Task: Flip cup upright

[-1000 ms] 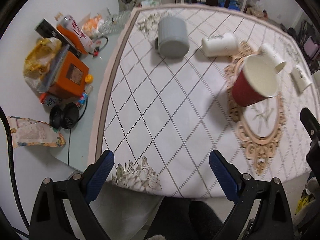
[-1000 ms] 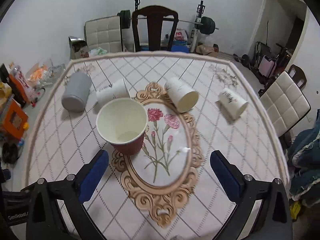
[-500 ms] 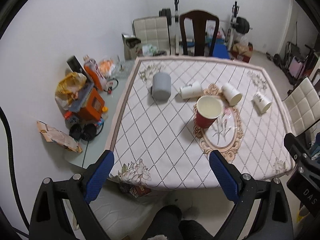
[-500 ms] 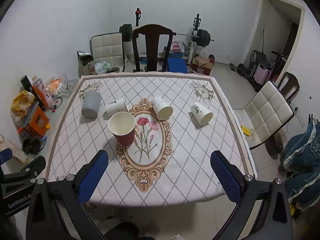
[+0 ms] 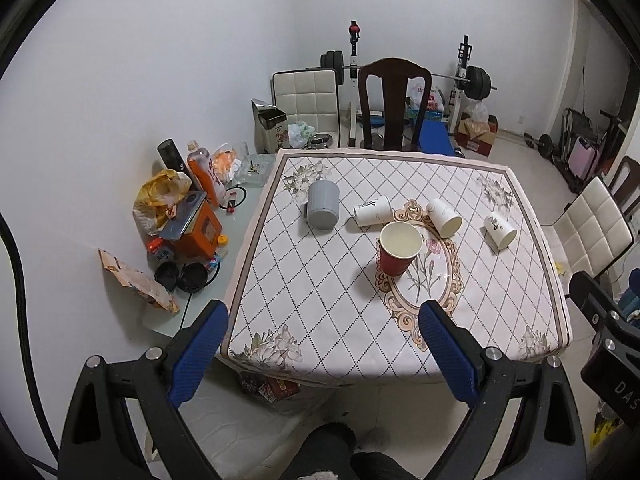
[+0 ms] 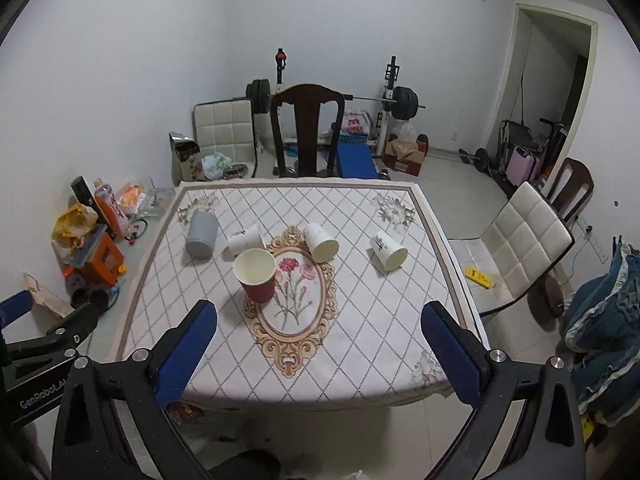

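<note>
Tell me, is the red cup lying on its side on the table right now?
No, the red cup stands upright on the tablecloth with its open mouth facing up, while three white cups behind it lie tipped over.

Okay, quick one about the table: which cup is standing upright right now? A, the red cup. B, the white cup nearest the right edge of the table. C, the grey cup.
A: the red cup stands with its open mouth facing up, while the grey cup and the white cups lie on their sides.
</note>
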